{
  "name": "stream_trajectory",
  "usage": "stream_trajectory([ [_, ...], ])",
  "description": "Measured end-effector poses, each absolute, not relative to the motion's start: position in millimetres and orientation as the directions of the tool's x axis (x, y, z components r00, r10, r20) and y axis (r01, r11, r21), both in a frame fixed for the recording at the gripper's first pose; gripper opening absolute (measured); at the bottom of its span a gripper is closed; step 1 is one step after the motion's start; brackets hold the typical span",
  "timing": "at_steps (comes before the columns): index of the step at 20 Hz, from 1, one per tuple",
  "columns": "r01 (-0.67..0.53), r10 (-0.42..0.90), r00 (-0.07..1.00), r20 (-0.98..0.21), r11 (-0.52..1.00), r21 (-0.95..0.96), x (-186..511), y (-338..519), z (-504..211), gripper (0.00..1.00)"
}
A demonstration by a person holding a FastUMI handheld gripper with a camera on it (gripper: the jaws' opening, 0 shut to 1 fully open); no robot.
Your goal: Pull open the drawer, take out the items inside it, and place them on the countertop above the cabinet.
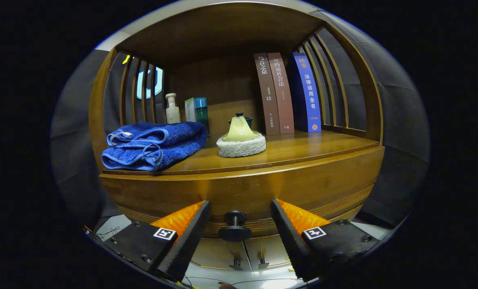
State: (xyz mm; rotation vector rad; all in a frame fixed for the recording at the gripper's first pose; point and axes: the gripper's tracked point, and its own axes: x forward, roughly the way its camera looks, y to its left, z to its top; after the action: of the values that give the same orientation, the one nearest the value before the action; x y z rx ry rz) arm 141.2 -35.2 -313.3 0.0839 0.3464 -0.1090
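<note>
Polished brown wood makes up the cabinet (239,188), the biggest thing in sight: a glossy countertop (303,150) under an open shelf bay, with slatted sides (thin upright bars on each flank) and a plain back panel. Below the countertop runs the drawer (182,194), its curved front smooth and shining, banded with fine grooves near its lower edge; it sits closed, flush with the cabinet.

Next in size, one blue towel (154,145) lies folded in thick, fluffy layers at one end of the countertop, its piped hem showing. Three books (287,94) stand upright at the far end: two with matt brown spines leaning together, one with a glossy blue spine just beside them.

Between towel and books rests one round white pad (241,145), coarse and looped like a scrubbing sponge, and on it sits a pale yellow-green cloth draped into a soft cone (239,129) over a dark teal pot, of which little more than the lid knob and a rim show.

Behind the towel, near the back panel, stand three small containers: one cream pump bottle (172,109), one pale green carton (190,109) and one teal canister (201,110), the last two touching.

Smallest is the single dark round knob (234,228) on the drawer front, a flat disc on a short stem. The gripper (236,235) is spread wide, its ridged fingers (186,241) either side of the knob and clear of it, grasping nothing.
</note>
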Motion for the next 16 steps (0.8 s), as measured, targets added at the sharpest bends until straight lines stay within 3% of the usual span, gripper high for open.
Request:
stream_trajectory([
  [9,0.086,-0.062,0.926,-0.372,0.995,0.047,134.0,-31.1,-306.1,0.98],
  [16,0.064,-0.046,0.958,-0.282,0.997,0.054,115.3,-21.6,-231.7,0.99],
])
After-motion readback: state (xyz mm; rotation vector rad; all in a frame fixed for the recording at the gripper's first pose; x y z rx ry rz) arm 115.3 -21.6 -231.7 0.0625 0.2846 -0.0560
